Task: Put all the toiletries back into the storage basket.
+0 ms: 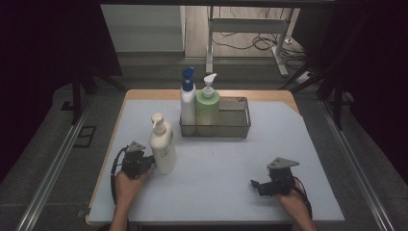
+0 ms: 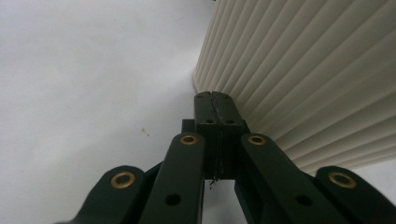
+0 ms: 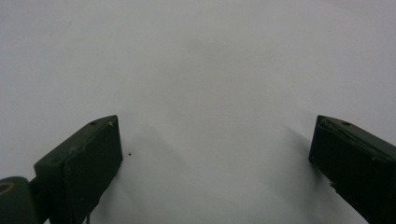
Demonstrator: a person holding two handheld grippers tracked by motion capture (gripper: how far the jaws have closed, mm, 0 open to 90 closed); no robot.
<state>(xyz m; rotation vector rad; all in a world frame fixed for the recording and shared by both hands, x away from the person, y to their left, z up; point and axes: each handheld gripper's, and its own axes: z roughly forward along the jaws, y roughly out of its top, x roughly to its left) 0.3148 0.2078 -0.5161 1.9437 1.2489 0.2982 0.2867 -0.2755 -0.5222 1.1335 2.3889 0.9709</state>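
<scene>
Bottle [image 1: 162,147]: ribbed, tall, tippy; we would grasp its mid-body.
Left gripper [image 2: 215,105]: pressed together, touching it.
Right gripper [image 3: 217,154]: spread, empty.

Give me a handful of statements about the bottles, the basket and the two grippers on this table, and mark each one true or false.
1. The cream pump bottle stands upright on the mat, outside the wire basket. True.
2. The left gripper has its jaws wide open around the cream pump bottle. False: the jaws are shut together, right beside the bottle's ribbed wall.
3. The right gripper holds a bottle. False: its jaws are open over bare mat.
4. The green pump bottle and the blue-capped bottle stand in the basket's left end. True.
5. The basket lies tipped on its side. False: it sits upright.
</scene>
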